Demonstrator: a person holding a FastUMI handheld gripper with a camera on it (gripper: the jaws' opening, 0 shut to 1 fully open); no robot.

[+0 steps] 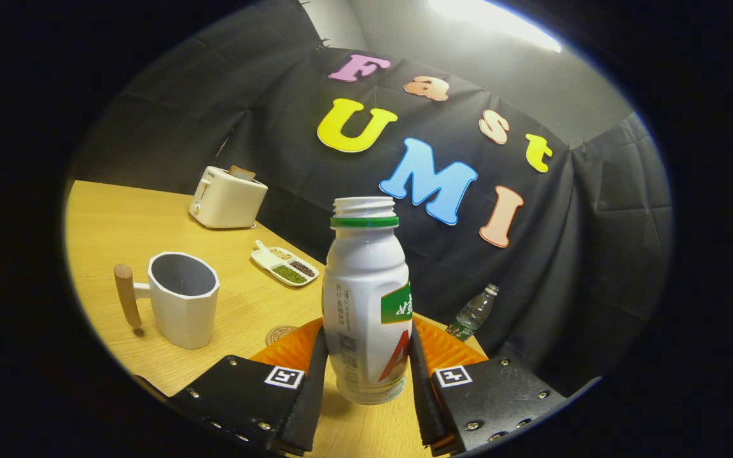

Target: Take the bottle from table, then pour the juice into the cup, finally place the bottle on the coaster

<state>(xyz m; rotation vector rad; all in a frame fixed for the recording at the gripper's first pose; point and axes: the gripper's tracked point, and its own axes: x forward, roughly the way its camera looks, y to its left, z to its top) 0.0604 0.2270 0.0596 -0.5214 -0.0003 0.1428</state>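
The jaws grip the open bottle (366,299), lifted off the tabletop (112,222). Pouring seems next: carry it left over the cup (183,299) and tilt.

The camera rides on the gripper (366,369), low above the table (105,222), looking forward along both fingers, very near the bottle (366,299), toward the wall behind it.
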